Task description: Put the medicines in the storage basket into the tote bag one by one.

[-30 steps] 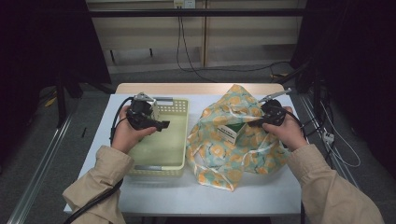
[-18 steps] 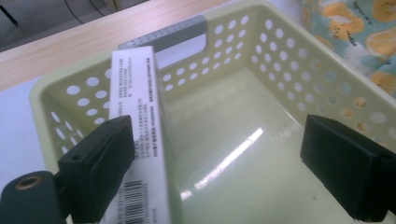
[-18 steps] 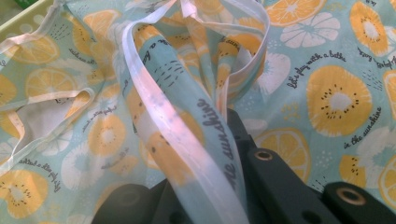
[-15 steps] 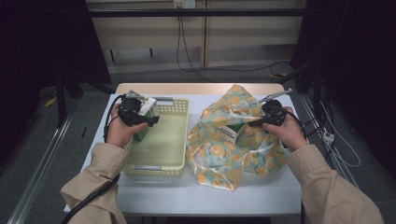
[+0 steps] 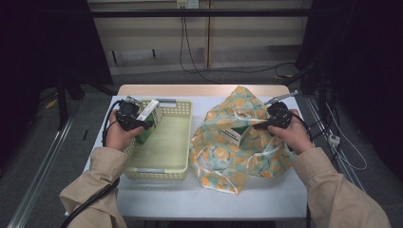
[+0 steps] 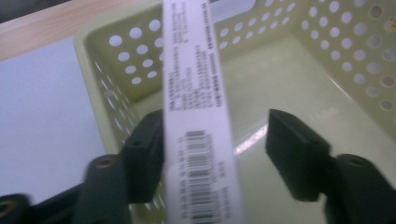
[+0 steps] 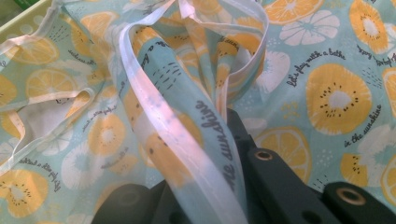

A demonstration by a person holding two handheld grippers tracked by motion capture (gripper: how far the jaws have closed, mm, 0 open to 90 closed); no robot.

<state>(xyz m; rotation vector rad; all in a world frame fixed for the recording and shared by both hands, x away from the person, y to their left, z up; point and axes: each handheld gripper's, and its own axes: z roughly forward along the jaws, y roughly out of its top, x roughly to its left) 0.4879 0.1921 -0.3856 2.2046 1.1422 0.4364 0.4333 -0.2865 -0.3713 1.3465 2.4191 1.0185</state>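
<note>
The left gripper [image 5: 142, 124] sat over the far-left corner of the pale green perforated basket [image 5: 167, 156], its fingers [image 6: 144, 154] just closing, one touching a narrow white barcoded carton [image 6: 198, 121], the other apart. The right gripper [image 5: 265, 124] had its fingers pressed together on the rim of the citrus-print fabric bag [image 5: 237, 156] beside the basket on the bench [image 5: 266, 194].

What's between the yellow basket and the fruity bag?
Nothing. In the high view, just a narrow strip of bare white table separates the basket from the bag; they sit side by side, nearly touching.
</note>
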